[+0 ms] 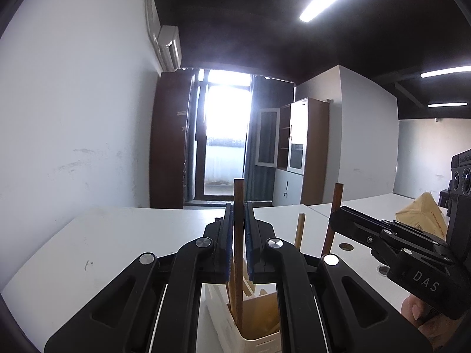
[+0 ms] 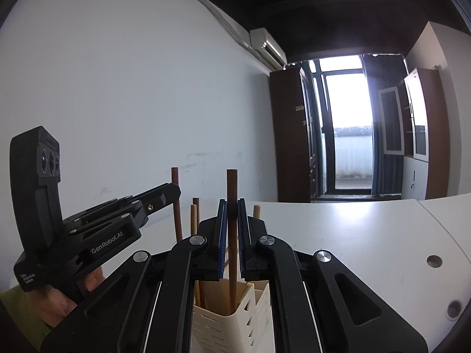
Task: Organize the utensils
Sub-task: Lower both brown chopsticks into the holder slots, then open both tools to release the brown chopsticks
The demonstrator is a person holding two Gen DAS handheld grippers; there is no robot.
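Dark brown wood: each pair of tongs grips one upright chopstick over the cream slotted holder. Both pairs point about level.

Left tongs (image 1: 238, 235): closed almost fully, blue pads pinching the dark chopstick (image 1: 238, 197) partway down its shaft; its lower end already sits inside the holder (image 1: 223, 317), near the front compartment wall. From the right wrist camera the same tongs (image 2: 170, 192) show at the left, clamped on their stick (image 2: 175, 203).

Right tongs (image 2: 232, 229): likewise nearly shut, clamped on a second dark chopstick (image 2: 232, 188) whose tip reaches down into the holder (image 2: 223, 326). Paler sticks stand beside it: one (image 2: 193, 220) to the left, one (image 2: 257, 210) to the right.

The holder stands on the white bench (image 1: 117, 235), near its front edge, as far as the wide lens lets me judge.

Step in hand, by my reading: seating both chopsticks in the holder. The next move calls for a small lowering, then releasing both grips without tipping the neighbouring sticks, and withdrawing straight back.

Legible writing: "DAS" on the right tongs' body in the left view; "GenRobot.AI" on the left tongs' body in the right view. Small print below it is too blurred to read. A tan paper packet (image 1: 424, 211) lies near the right edge of the bench, its red lettering unreadable.
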